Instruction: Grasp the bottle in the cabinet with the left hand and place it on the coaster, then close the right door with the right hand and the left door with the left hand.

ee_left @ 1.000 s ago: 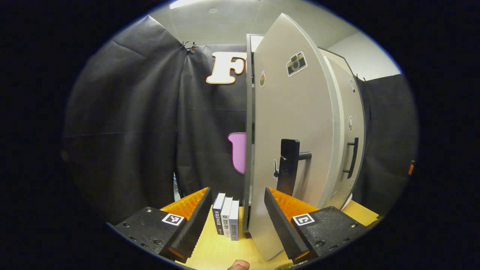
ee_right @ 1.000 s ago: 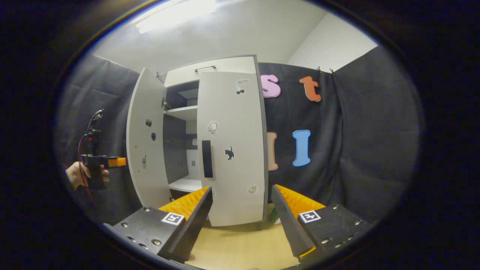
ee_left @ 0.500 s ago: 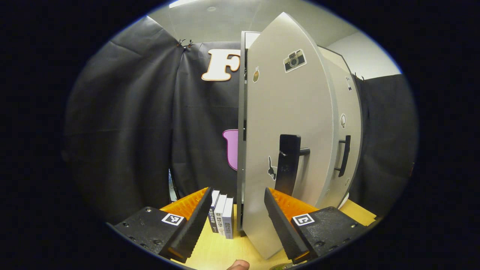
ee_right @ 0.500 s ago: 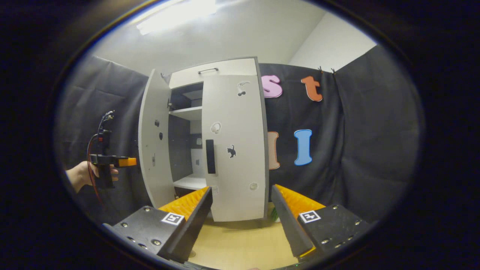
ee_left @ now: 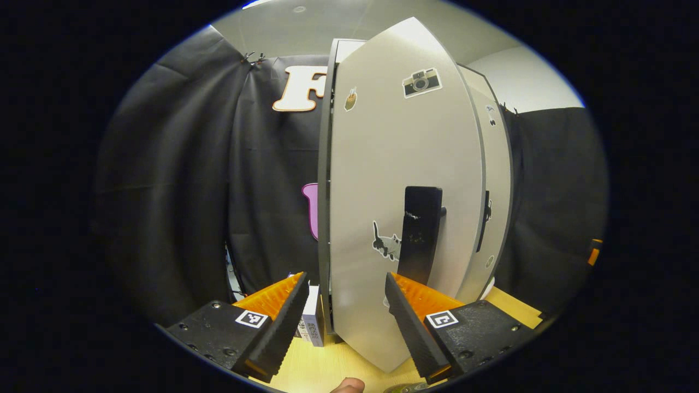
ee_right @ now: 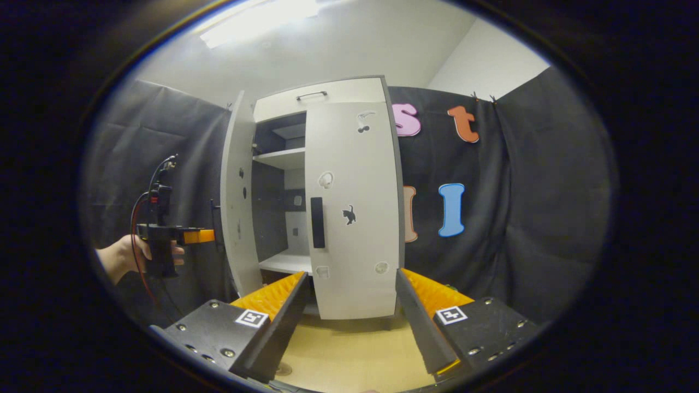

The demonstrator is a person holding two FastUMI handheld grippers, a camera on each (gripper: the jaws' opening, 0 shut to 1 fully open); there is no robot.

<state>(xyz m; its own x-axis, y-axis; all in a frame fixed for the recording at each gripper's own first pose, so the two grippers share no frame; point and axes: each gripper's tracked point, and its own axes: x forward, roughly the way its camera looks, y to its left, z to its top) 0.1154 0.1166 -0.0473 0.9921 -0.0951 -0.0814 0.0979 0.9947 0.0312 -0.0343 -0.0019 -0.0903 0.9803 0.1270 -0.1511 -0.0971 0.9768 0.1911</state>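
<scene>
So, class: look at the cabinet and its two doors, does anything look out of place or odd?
Only that the pale grey cabinet is half shut: its right door sits closed, while the left door stands ajar, shelves showing in the gap. The left gripper is open, close before that door's outer face. Nothing looks damaged or spilled.

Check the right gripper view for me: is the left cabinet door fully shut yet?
No: the left door stands swung out from the cabinet, and the shelves show in the gap beside the shut right door.

Left gripper view nears cabinet point(ee_left: 404, 180) obliquely; right gripper view faces it.
</scene>
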